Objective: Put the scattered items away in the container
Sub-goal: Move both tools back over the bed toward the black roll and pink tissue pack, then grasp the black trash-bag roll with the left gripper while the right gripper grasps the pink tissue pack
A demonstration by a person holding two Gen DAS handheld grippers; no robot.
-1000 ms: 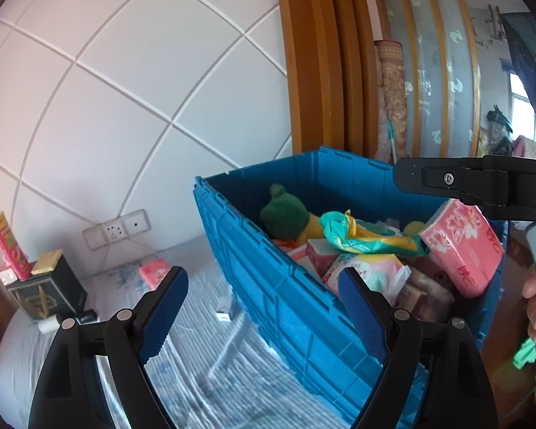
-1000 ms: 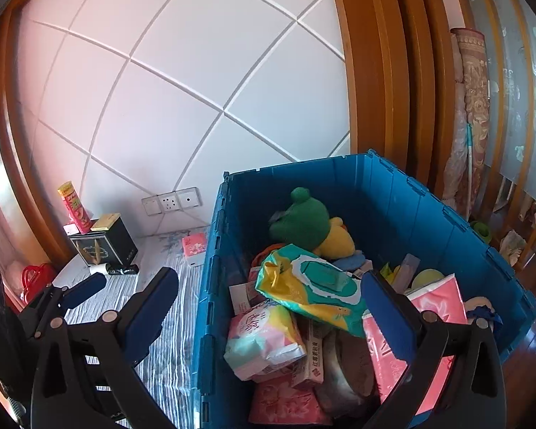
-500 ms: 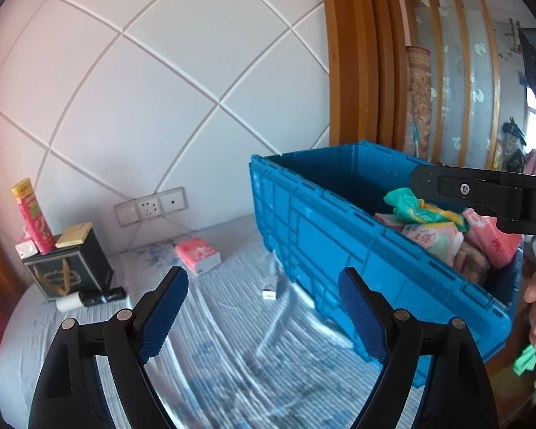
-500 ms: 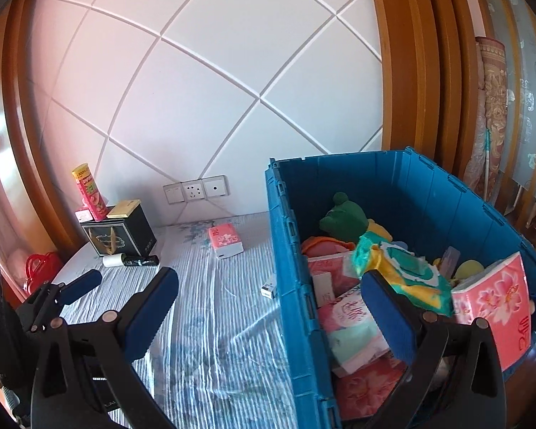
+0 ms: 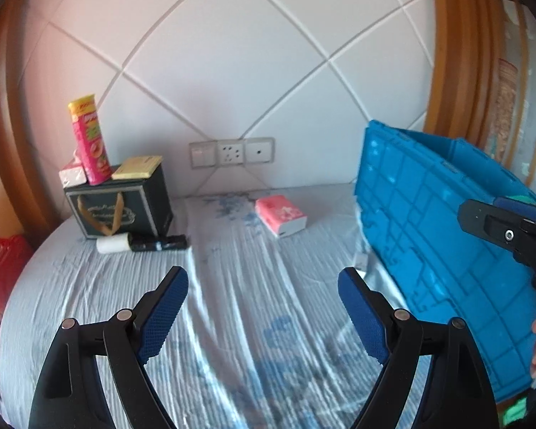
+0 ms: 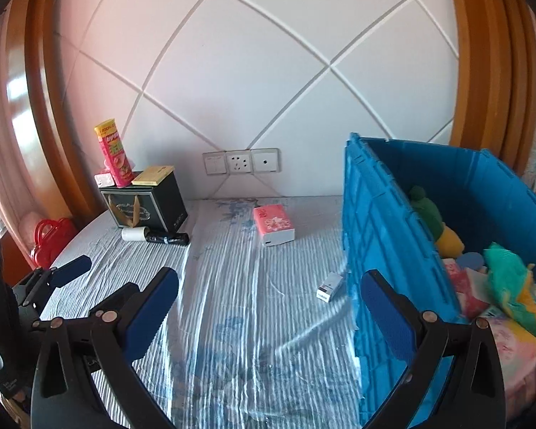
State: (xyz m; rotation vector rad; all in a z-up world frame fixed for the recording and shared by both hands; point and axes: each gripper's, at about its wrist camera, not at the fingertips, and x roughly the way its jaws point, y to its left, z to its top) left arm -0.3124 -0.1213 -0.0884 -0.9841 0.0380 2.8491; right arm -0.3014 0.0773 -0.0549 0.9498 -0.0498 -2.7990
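Both your grippers are empty w/ jaws spread wide: the left gripper (image 5: 262, 312) hangs over bare bed sheet (image 5: 232, 321), and the right gripper (image 6: 268, 307) sits just left of the blue crate (image 6: 382, 236), which I'll use as the landmark. Judging from the layout, the step in hand is reaching for the next stray item, and the nearest candidate is the small white box (image 6: 329, 286) lying on the sheet right against the crate's left wall. It's low and flat, so come down steeply w/ the right side, straddle its short width, and keep the outer finger clear of the crate wall before you close. Further back and left of the crate lies the pink tissue pack (image 6: 273, 224), soft, so grip across the middle, not a corner. Well left of the crate, near the headboard, are the black-and-white roll (image 6: 155, 236), the dark gift box (image 6: 144, 205) and the pink snack tube (image 6: 115, 157) standing on top of it; the tube looks tippy, so take it low. The crate is already well filled w/ a green plush (image 6: 425, 211) and packets. Vs a second ago: both cams looked into or at the crate, close; now both views have swung left and dropped toward the sheet, crate pushed to the right edge, jaw spread unchanged.
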